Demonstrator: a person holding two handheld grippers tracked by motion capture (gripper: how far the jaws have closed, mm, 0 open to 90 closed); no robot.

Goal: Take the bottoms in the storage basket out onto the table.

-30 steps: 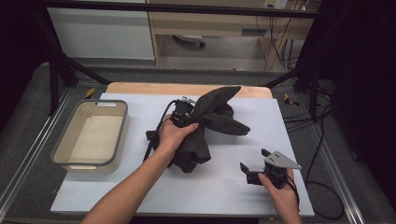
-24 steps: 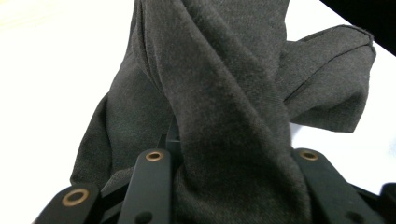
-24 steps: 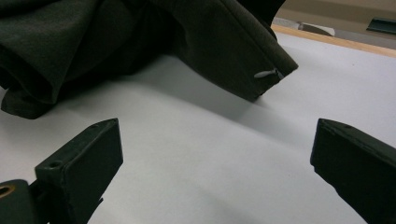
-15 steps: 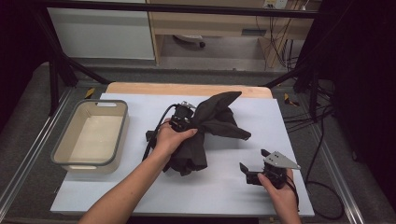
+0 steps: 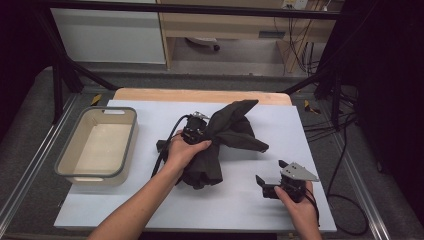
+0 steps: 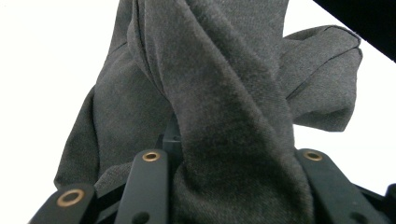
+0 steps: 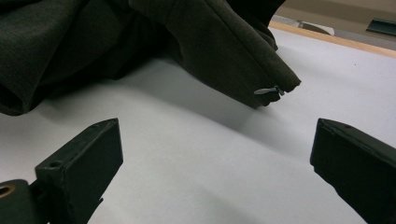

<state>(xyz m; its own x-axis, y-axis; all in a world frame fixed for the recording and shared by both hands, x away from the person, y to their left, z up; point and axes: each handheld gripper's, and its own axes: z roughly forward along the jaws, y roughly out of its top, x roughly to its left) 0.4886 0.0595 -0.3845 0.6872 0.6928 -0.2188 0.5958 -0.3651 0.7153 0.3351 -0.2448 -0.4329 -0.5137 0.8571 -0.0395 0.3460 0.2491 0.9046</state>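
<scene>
A: Dark cloth [image 5: 227,135], bunched near the middle of the white table [image 5: 150,210]; clamped in the left gripper [image 5: 196,131], a thick twisted fold pinched between the two black jaws in the left gripper view; lifted at that end, drooping to the table below the hand.

B: And beyond the grip?

A: Running from the left gripper up and to the right in the high view; one pointed flap [image 5: 250,144] stretched out toward the right side, lying flat on the table; long axis roughly along that flap.

B: Right gripper [image 5: 274,184]?

A: Jaws wide apart, nothing between them; low over the table, near the front edge, well apart from the bunch; aimed at the flap's tip [image 7: 275,86] in the right gripper view, a small pale tag there; tip ahead and slightly right of centre between the jaws.

B: Nearer hand for that tip?

A: The right one, plainly; likely a short reach forward, then a pinch on the tip to spread the cloth against the left grip; only a judgement.

B: Material?

A: Soft, matte, finely woven, charcoal to near black; heavy folds, stitched seams along the edges; limp, likely to slip or fold under a shallow pinch.

B: Anything else nearby?

A: Beige bin [image 5: 65,162] with a grey rim at the left side of the table, well apart from both grippers.
</scene>
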